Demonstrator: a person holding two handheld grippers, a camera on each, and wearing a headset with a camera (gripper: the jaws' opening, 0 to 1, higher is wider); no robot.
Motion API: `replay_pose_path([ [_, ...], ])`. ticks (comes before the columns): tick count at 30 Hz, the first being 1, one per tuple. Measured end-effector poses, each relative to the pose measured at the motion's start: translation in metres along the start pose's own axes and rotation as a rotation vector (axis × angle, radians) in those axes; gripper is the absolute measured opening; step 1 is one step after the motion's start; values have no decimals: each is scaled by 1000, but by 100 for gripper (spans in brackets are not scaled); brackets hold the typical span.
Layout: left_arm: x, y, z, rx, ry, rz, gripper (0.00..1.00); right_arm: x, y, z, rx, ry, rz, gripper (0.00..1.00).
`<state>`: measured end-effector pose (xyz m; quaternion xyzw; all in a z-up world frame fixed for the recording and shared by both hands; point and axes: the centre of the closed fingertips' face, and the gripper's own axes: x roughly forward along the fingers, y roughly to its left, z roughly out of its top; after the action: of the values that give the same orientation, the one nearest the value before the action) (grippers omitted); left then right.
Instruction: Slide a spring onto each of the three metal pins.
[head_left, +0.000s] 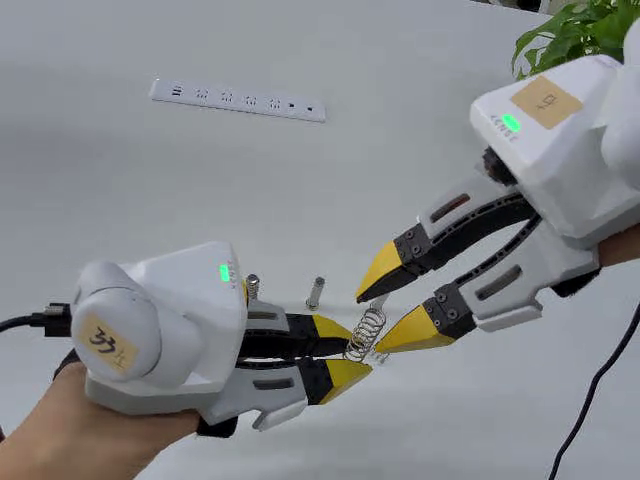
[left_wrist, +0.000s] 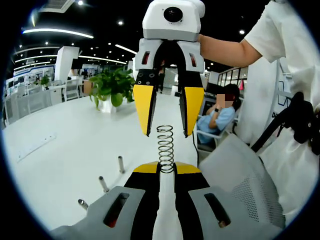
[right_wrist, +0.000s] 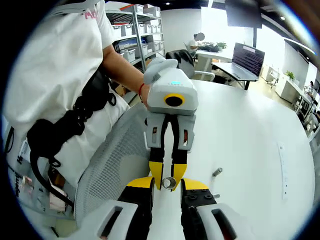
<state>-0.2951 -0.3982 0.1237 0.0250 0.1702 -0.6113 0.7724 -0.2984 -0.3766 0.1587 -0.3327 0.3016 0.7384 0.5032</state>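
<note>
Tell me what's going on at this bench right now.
A person holds a gripper in each hand over the white workbench. The left gripper is shut on one end of a spring, which sticks out past its tips. The right gripper is open, its jaws on either side of the spring's free end and not gripping it. The three metal pins stand upright on the bench nearby, and none carries a spring yet.
</note>
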Motion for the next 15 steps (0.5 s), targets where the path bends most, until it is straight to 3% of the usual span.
replay_pose_path([
  [8, 0, 0, 0, 0, 0, -5, 6, 8, -3, -2, -78, 94, 57, 13],
  [15, 3, -1, 1, 3, -1, -15, 6, 12, 4, -10, -108, 168, 107, 13],
])
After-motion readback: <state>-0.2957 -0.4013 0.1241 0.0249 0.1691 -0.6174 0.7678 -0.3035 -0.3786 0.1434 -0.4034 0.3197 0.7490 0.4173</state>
